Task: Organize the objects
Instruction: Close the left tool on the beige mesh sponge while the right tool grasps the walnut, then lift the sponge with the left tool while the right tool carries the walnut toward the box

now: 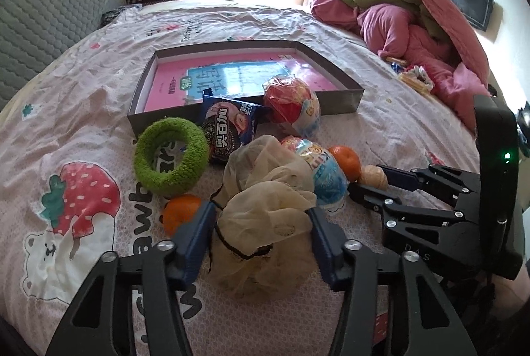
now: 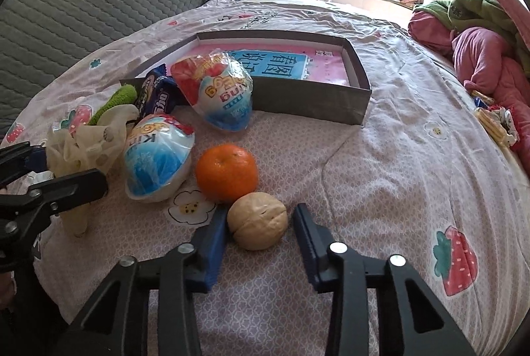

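L tool, R tool; 2 oranges, 1 walnut.

The pink book in the gray box has big Chinese words, 看图说话, on its blue patch. The dark blue snack bag says 奥百加, I think, since it is crinkled. The bed sheet has big letters "awb" beside a strawberry. The right gripper has small letters "DAS" on its black body.

Bedsheet right of walnut open; orange crowds walnut's far side.
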A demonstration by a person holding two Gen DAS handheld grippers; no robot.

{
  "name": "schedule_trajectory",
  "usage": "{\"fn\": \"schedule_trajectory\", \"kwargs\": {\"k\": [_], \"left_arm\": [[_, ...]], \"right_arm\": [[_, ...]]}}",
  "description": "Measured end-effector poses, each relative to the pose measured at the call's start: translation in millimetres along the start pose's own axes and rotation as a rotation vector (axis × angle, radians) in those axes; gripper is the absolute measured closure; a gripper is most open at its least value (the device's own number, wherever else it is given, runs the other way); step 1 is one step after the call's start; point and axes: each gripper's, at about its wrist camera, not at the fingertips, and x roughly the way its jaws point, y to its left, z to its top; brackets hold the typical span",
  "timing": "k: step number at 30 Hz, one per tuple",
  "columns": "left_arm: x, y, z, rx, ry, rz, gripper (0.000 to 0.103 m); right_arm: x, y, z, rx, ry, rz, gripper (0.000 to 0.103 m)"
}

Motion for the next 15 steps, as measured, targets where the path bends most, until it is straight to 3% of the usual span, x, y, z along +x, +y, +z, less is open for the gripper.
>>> {"fn": "schedule_trajectory", "kwargs": {"k": [8, 15], "left_arm": [[0.8, -0.2, -1.7, 0.004, -0.001, -0.020, 0.078], [-1.9, 4.2, -3.3, -0.009, -0.010, -0.050, 0.083]], "right_arm": [[-2.2, 4.1, -2.7, -0.017, -0.023, 0.020, 0.068], [-5.0, 3.7, -3.7, -0.013, -0.033, 0.033, 0.068]]}}
